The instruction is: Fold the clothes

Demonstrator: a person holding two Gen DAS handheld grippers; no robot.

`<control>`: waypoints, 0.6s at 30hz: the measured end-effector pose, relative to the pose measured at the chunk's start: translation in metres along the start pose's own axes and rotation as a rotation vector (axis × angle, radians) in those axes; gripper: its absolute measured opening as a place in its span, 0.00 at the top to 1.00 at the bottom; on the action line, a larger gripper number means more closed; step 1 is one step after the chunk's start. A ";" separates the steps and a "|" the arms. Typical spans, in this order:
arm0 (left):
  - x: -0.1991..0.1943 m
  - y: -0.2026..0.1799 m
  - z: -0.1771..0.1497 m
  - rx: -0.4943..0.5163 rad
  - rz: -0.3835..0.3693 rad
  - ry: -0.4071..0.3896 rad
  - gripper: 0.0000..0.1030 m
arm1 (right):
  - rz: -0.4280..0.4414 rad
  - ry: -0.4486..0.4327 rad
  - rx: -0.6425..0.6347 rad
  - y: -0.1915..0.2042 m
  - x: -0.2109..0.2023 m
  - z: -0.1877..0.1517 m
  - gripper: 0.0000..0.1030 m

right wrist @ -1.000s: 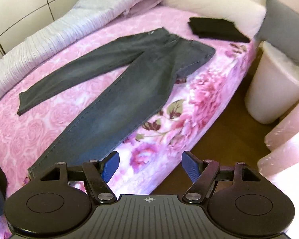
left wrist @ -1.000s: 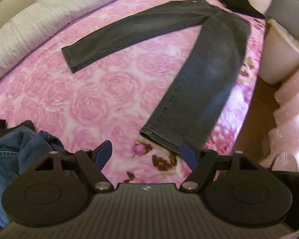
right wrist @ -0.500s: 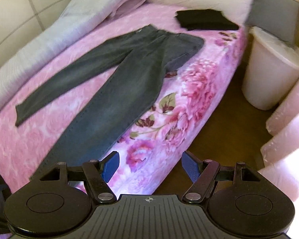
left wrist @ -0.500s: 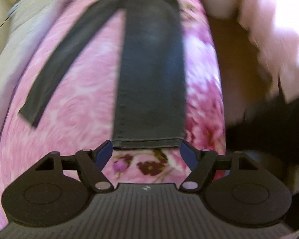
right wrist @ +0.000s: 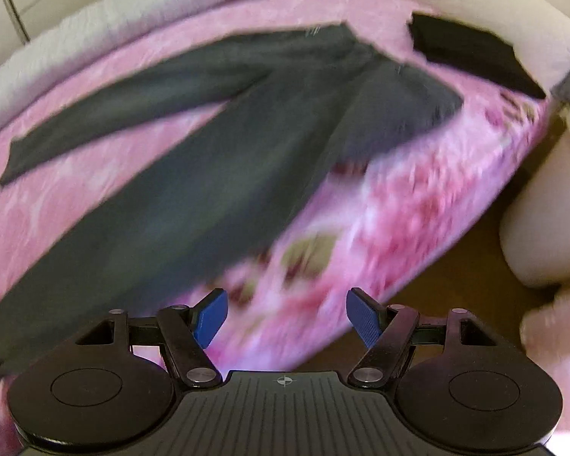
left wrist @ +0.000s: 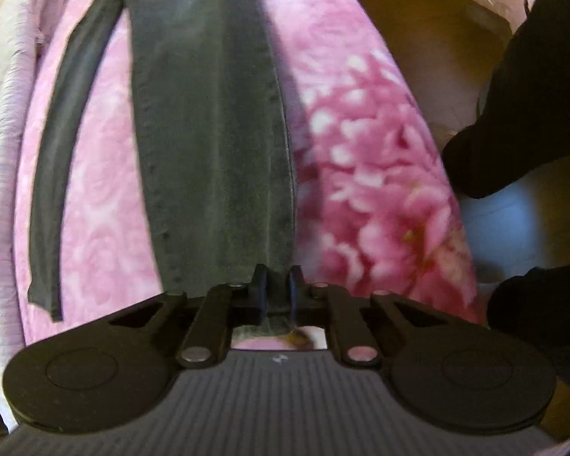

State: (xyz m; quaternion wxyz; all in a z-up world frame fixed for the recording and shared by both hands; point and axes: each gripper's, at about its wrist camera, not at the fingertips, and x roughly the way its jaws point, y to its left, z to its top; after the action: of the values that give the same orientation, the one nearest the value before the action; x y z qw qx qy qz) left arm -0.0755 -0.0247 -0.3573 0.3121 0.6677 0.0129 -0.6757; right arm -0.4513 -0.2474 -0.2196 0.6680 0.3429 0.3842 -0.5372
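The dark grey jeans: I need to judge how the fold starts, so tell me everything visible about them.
The dark grey jeans look like faded denim with stitched side seams. They lie flat on the pink floral bedspread, legs spread in a V, waistband at the far end near a folded black garment. One leg runs along the bed's edge; the left claw is closing on that leg's hem, with the fabric between its pads. The right claw is open and touches nothing.

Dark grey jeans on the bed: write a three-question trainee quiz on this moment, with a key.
1. True or false: the right gripper is open, holding nothing.
2. Which part of the dark grey jeans lies between the closing left gripper? A) waistband B) leg hem C) pocket
3. What lies folded near the white pillow?

Key: 1 true. 2 B. 3 a black garment.
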 end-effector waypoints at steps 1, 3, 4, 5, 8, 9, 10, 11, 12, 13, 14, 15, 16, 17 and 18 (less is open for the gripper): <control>-0.003 0.004 -0.003 -0.009 0.002 0.008 0.93 | -0.001 -0.038 0.007 -0.011 0.009 0.015 0.30; -0.002 0.012 -0.005 -0.016 -0.018 0.043 0.93 | 0.004 -0.107 -0.002 -0.027 0.029 0.043 0.31; 0.000 0.014 -0.003 -0.016 -0.032 0.057 0.93 | 0.010 -0.137 -0.016 -0.032 0.040 0.055 0.35; 0.001 0.017 -0.002 -0.017 -0.046 0.072 0.93 | 0.016 -0.167 -0.031 -0.036 0.050 0.067 0.38; 0.009 0.022 0.003 -0.029 -0.075 0.115 0.92 | 0.024 -0.191 -0.084 -0.046 0.089 0.089 0.39; 0.012 0.024 0.005 -0.035 -0.083 0.129 0.88 | 0.025 -0.153 -0.087 -0.050 0.110 0.090 0.39; 0.014 0.024 0.006 -0.043 -0.087 0.146 0.83 | 0.028 -0.089 -0.060 -0.057 0.128 0.088 0.39; 0.015 0.025 0.006 -0.051 -0.092 0.162 0.79 | 0.031 -0.025 -0.034 -0.064 0.147 0.087 0.39; 0.016 0.026 0.006 -0.059 -0.101 0.176 0.74 | 0.034 0.048 0.001 -0.071 0.162 0.082 0.39; 0.015 0.026 0.005 -0.067 -0.112 0.190 0.68 | 0.033 0.055 0.010 -0.074 0.164 0.077 0.39; 0.013 0.029 0.003 -0.093 -0.116 0.207 0.66 | 0.032 0.063 0.019 -0.077 0.165 0.073 0.39; 0.008 0.033 0.002 -0.123 -0.118 0.213 0.65 | 0.027 0.056 0.020 -0.076 0.157 0.069 0.39; 0.002 0.039 0.001 -0.169 -0.117 0.212 0.65 | 0.021 0.050 0.021 -0.075 0.148 0.066 0.39; -0.004 0.046 -0.001 -0.219 -0.116 0.211 0.64 | 0.019 0.044 0.031 -0.074 0.139 0.063 0.39; -0.009 0.053 -0.002 -0.269 -0.115 0.209 0.62 | 0.018 0.038 0.040 -0.071 0.126 0.057 0.38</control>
State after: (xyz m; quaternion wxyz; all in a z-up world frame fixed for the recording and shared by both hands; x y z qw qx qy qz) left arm -0.0512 -0.0621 -0.3280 0.3563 0.6848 0.1739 -0.6114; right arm -0.4969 -0.3676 -0.3067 0.6585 0.3696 0.3830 -0.5320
